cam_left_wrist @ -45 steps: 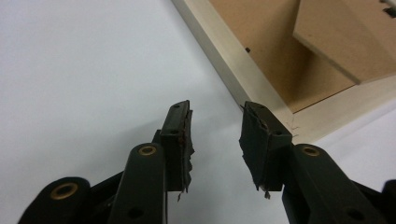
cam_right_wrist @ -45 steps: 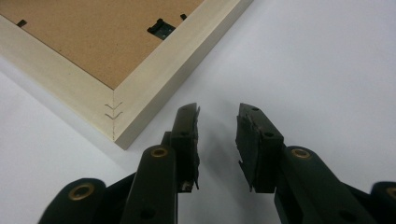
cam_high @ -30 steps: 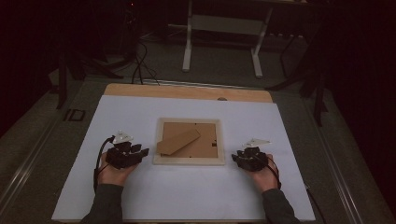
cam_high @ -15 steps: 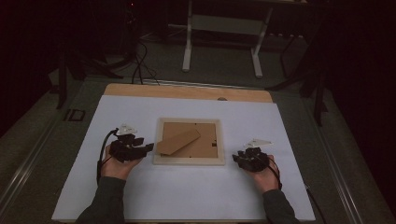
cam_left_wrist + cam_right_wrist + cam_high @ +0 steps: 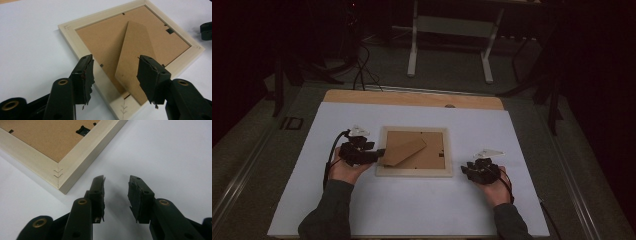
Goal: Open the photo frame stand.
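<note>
Your left gripper [image 5: 113, 75] has just been opening; its jaws stand spread above the brown cardboard easel stand [image 5: 133, 62] of the pale wooden picture frame [image 5: 414, 151], which lies face down mid-desk, nearer the far edge. I judge you're lining up on the stand: lower and pinch its free tip. Your right gripper [image 5: 116, 195] waits spread, empty, beside the frame's near right corner.

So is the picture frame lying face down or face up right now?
Face down. The picture frame lies flat on the white sheet with its brown backing board and folding stand facing upward.
</note>
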The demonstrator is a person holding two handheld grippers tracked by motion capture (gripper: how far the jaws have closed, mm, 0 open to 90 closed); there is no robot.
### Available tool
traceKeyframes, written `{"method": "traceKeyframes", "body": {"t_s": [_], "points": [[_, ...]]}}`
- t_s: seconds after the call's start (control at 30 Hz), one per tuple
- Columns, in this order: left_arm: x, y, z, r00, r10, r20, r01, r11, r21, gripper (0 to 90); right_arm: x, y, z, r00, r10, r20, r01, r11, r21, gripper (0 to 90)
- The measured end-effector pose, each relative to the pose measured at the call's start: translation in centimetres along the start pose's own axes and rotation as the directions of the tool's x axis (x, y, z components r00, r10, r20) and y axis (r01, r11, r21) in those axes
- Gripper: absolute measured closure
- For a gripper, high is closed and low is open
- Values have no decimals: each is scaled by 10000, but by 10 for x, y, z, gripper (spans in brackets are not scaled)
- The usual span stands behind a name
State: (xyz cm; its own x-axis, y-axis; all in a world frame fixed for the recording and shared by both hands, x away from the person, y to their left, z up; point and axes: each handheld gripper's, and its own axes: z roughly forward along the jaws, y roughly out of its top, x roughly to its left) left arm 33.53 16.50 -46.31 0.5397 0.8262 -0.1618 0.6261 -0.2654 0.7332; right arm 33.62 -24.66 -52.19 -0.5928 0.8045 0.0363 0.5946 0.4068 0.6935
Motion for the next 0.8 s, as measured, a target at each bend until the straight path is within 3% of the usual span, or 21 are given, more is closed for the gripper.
{"method": "traceKeyframes", "body": {"t_s": [0.43, 0.73, 0.8], "points": [[-4, 12, 20, 9986, 244, 477, -259, 9992, 293, 387, 0, 0, 1, 10000, -15, -38, 15, 10000, -1, 647], [-3, 15, 35, 9904, 228, 1367, -277, 9990, 343, 320, 1, -1, 1, 10000, -61, -53, 61, 10000, 28, 641], [-3, 15, 38, 9900, 276, 1386, -333, 9987, 389, 304, 0, 0, 1, 10000, -64, -61, 64, 10000, 11, 640]]}}
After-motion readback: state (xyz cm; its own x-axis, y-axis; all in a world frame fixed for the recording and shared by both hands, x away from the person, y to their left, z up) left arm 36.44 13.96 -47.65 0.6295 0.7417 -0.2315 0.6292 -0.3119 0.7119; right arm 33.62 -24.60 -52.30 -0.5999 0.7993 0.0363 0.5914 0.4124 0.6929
